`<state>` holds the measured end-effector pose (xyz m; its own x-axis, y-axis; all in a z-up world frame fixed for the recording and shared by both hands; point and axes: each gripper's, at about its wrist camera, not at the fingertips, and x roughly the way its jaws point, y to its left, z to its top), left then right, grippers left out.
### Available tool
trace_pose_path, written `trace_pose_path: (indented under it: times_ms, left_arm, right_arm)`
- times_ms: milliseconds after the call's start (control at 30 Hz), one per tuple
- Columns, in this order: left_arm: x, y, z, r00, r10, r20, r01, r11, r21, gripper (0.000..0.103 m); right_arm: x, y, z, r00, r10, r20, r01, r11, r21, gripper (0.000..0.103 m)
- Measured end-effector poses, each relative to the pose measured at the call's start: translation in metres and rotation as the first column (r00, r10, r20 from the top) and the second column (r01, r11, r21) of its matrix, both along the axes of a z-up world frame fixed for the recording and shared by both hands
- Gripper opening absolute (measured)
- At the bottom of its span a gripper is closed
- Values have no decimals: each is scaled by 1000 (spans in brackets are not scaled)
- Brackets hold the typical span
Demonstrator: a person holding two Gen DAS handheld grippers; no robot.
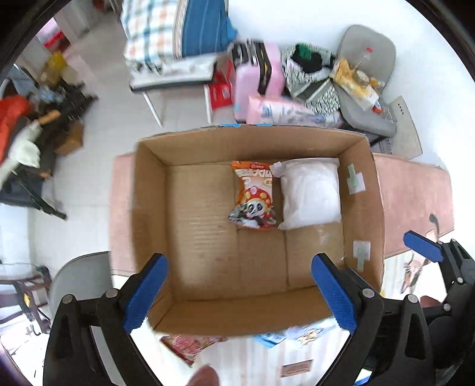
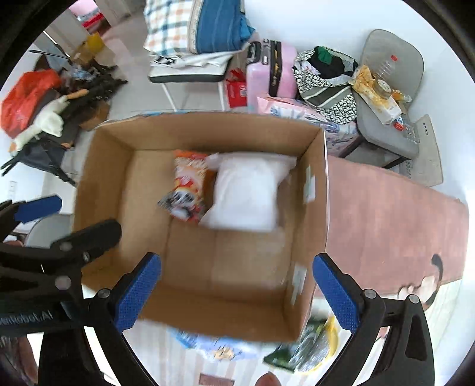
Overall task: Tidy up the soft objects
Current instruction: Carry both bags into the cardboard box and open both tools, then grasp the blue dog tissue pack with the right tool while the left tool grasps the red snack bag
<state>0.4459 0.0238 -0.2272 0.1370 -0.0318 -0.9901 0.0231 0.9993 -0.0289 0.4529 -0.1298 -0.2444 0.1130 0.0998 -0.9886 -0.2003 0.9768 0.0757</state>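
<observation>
Snack bag (image 1: 254, 196), white pouch (image 1: 310, 193), cardboard box (image 1: 148, 190)

A pale tiled floor (image 2: 190, 98) runs back to a white wall (image 2: 326, 20) in bright, even light. Against that wall stands a grey chair (image 2: 394, 59), with a pink suitcase (image 2: 282, 74) left of it and a chair stacked with bedding (image 2: 202, 26) further left. A dark clutter pile (image 2: 53, 101) lies far left of the suitcase.

A lived-in home room. A pink suitcase (image 2: 271, 69) stands on the tiled floor (image 2: 133, 89) beside folded checked bedding (image 2: 175, 26) on a chair. A grey chair (image 2: 386, 98) holds bottles and snack packets.
</observation>
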Motion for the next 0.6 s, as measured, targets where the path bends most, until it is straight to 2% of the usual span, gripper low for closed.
trace_pose_path:
  times_ms: [100, 167, 233, 300, 333, 400, 500, 533, 600]
  left_arm:
    - [-39, 5, 11, 997, -21, 71, 15, 997, 81, 99]
    - [-70, 11, 8, 994, -38, 107, 22, 988, 150, 99]
    - [-100, 22, -5, 995, -35, 96, 16, 982, 191, 99]
    - [-122, 34, -29, 999, -25, 34, 18, 981, 192, 99]
    - [-132, 41, -45, 1000, -15, -10, 17, 981, 192, 99]
    - [-144, 52, -74, 997, 2, -78, 13, 981, 191, 99]
    - [-154, 64, -117, 986, 2, -166, 32, 979, 201, 99]
    - [-159, 65, -129, 983, -8, -181, 46, 978, 205, 99]
    - [-158, 63, -148, 977, -50, -207, 96, 971, 220, 99]
  right_arm:
    - [-44, -13, 12, 999, -28, 23, 27, 999, 30, 103]
    - [-73, -21, 10, 998, -55, 21, 54, 998, 25, 103]
    - [-108, -33, -2, 993, -119, -7, 119, 992, 39, 103]
    - [-140, -43, -28, 978, -186, -94, 195, 976, 95, 103]
    - [-150, -47, -40, 966, -221, -137, 237, 964, 120, 103]
    - [-171, -55, -78, 915, -310, -259, 358, 919, 165, 103]
    - [-187, -62, -121, 830, -416, -371, 506, 842, 188, 103]
    - [-188, -65, -132, 809, -451, -378, 543, 819, 185, 103]
    - [-188, -67, -142, 786, -512, -347, 588, 792, 164, 103]
